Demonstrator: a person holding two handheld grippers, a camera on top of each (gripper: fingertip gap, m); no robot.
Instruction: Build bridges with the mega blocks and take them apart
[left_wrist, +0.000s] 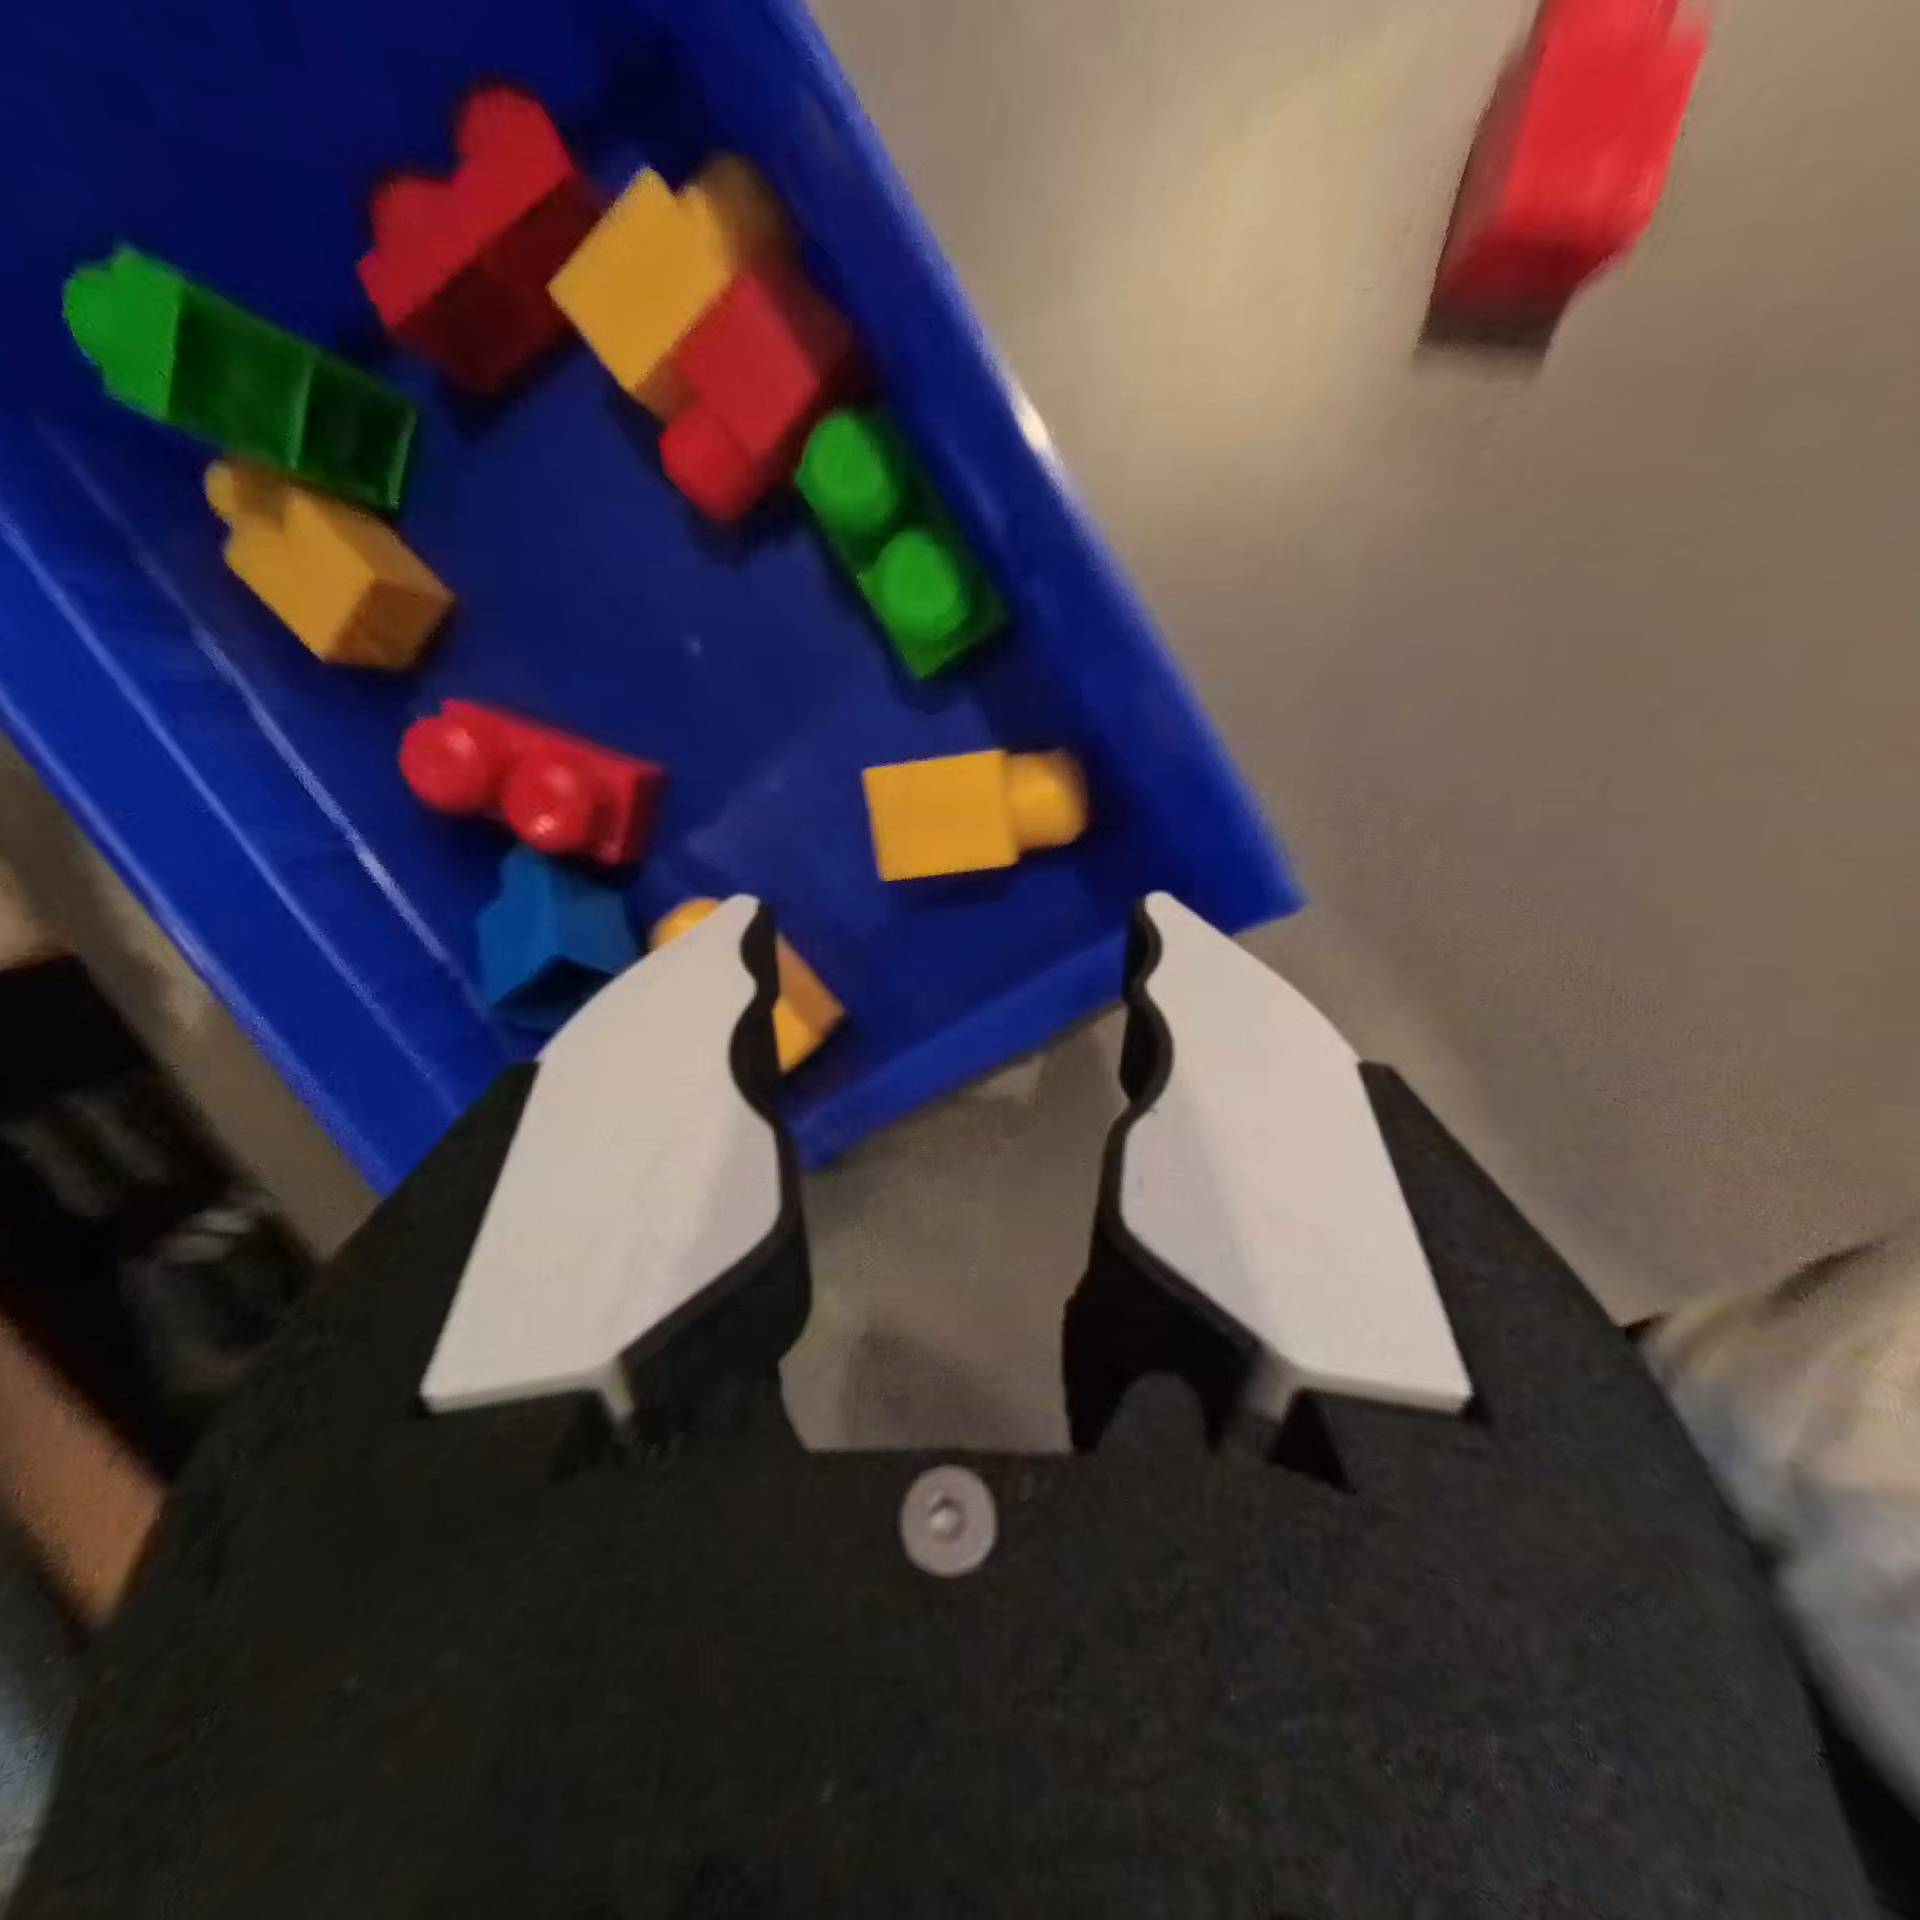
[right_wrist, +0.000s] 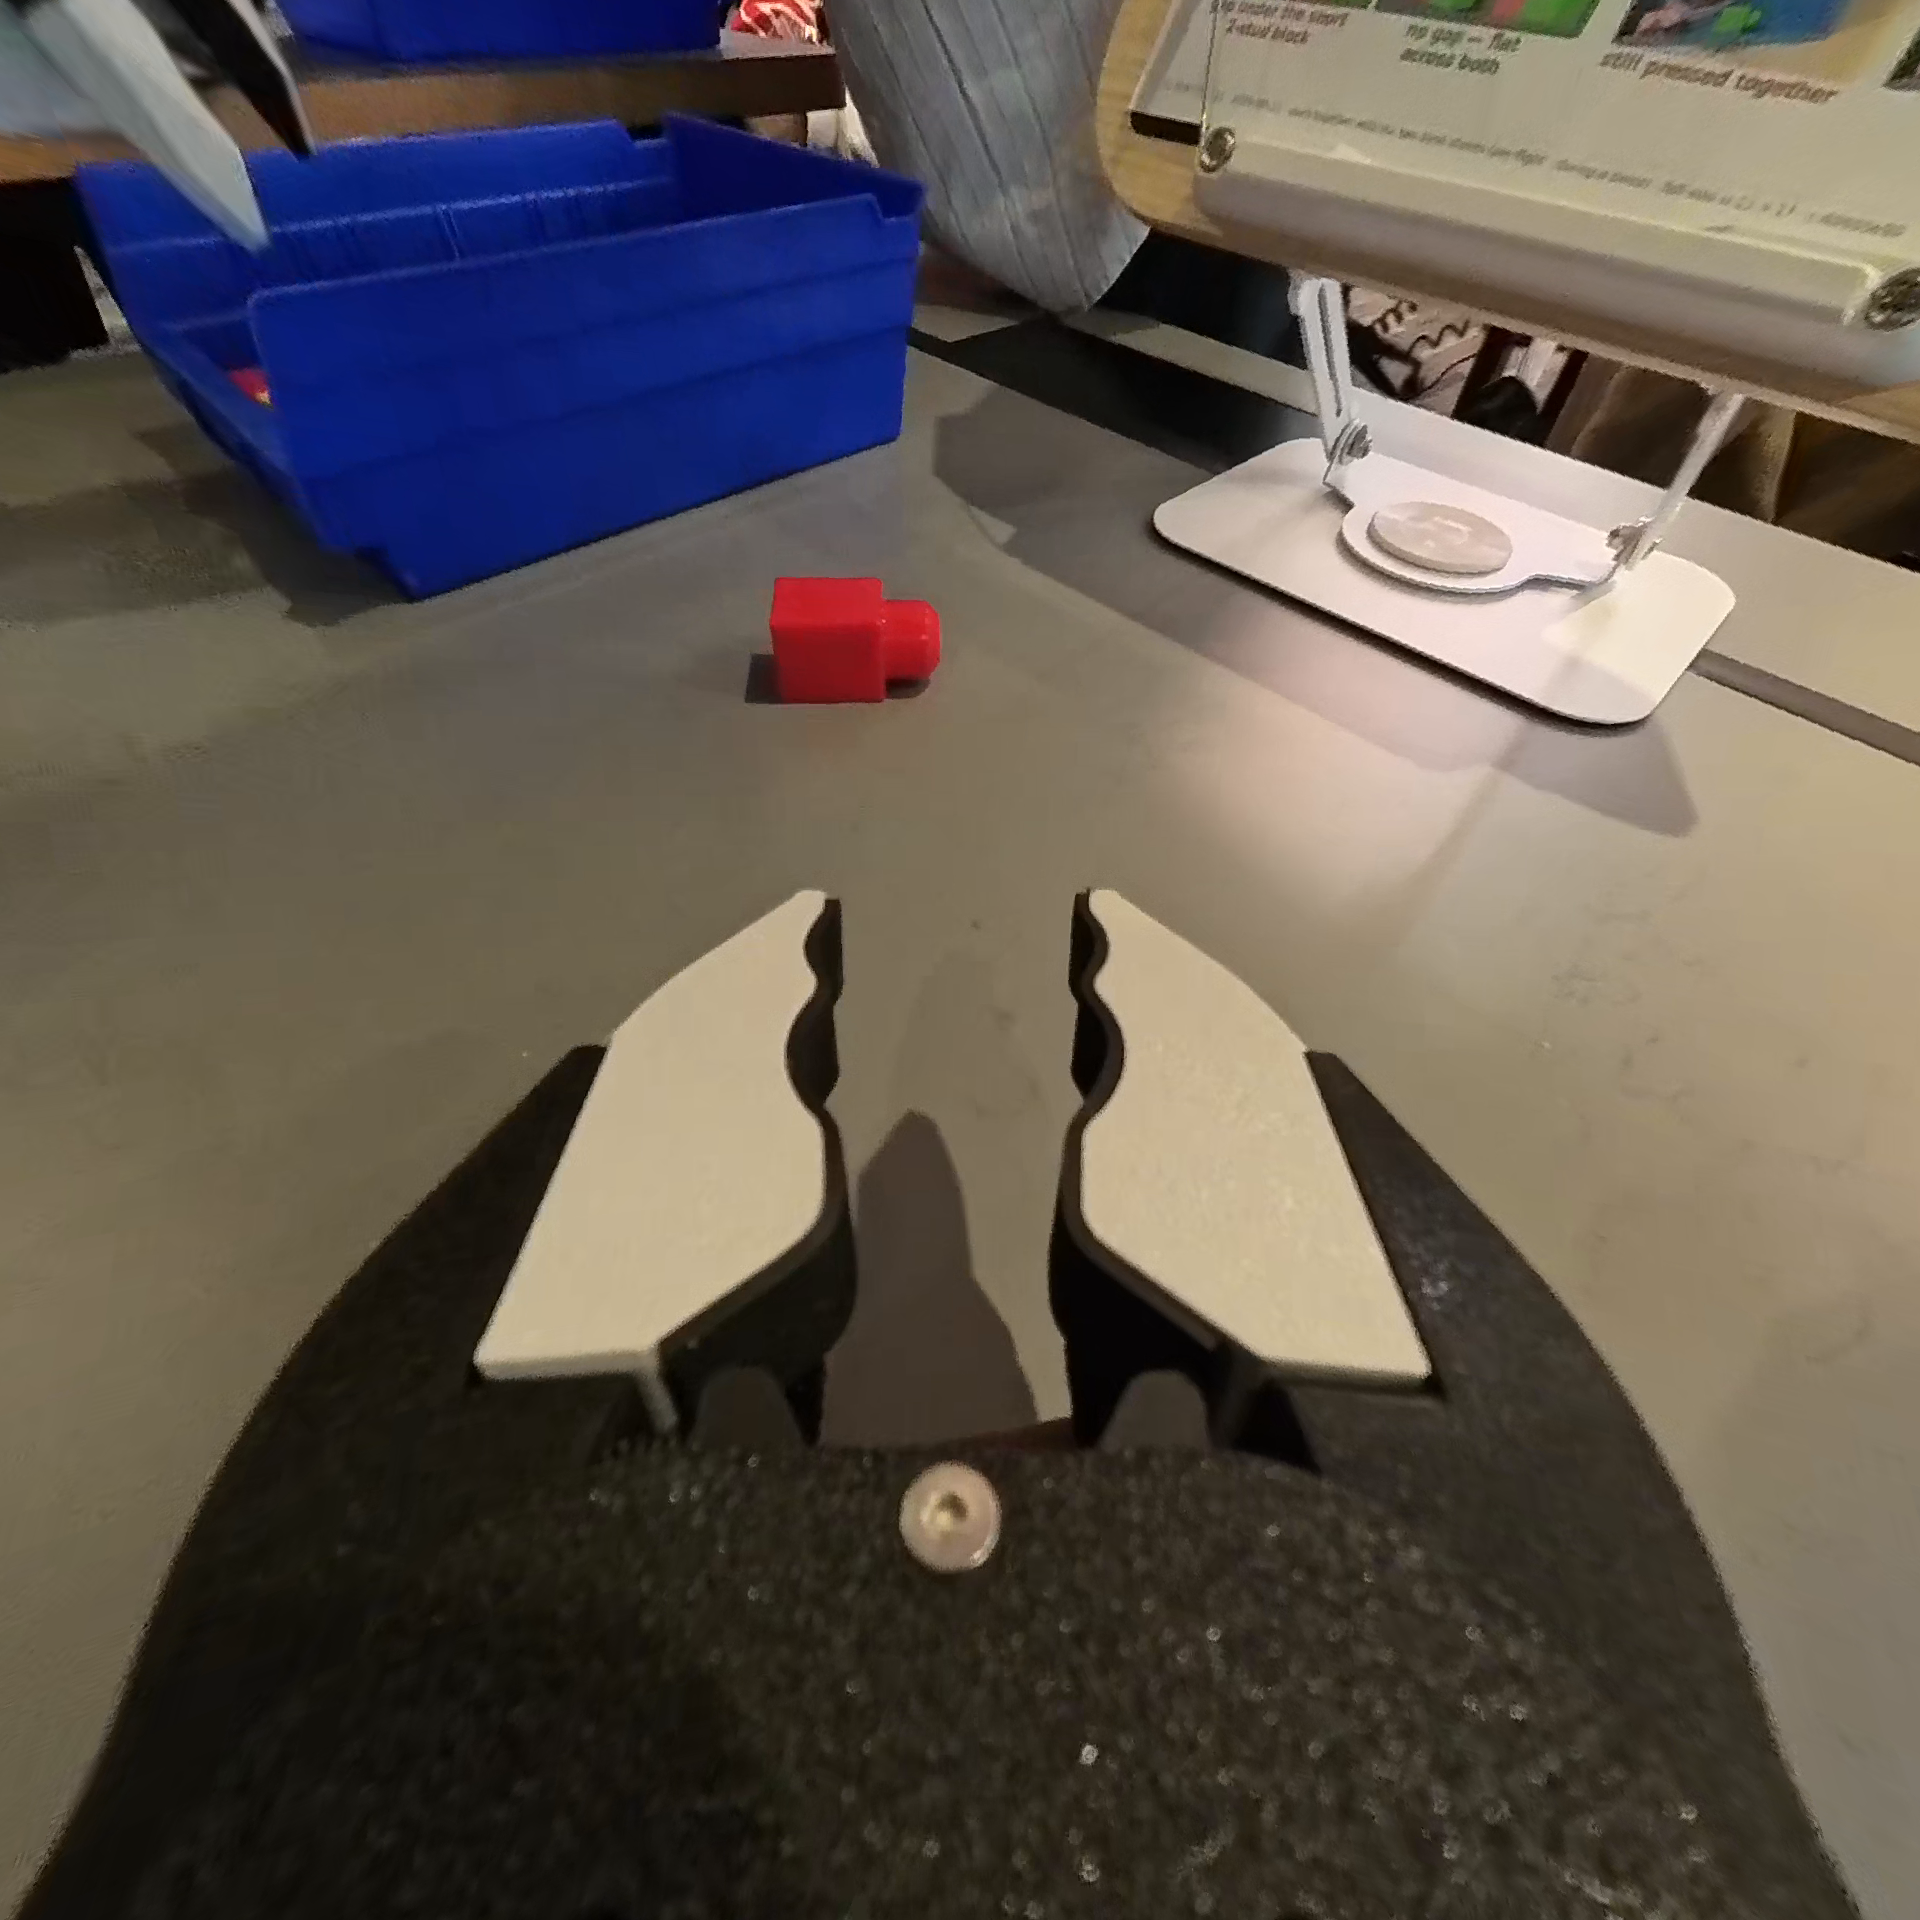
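The right gripper (right_wrist: 956, 914) is low over the desk (right_wrist: 416, 883), fingers apart and empty; the left gripper (left_wrist: 951, 914), also open and empty, hangs above the near end of the blue bin (left_wrist: 1174, 727). A red block (right_wrist: 847, 639) lies on its side on the desk, so a grasp could slip on its stud. The bin's blocks (left_wrist: 727, 384) are blurred and possibly overlap; its wall hides them from the right view.

The blue bin (left_wrist: 1174, 727) looks like glossy moulded plastic, and the red block (right_wrist: 847, 641) is the same smooth shiny stuff. Table (right_wrist: 416, 883) is a matt grey. The gripper bodies have a rough, grainy black finish with matt grey finger pads (right_wrist: 717, 1122).
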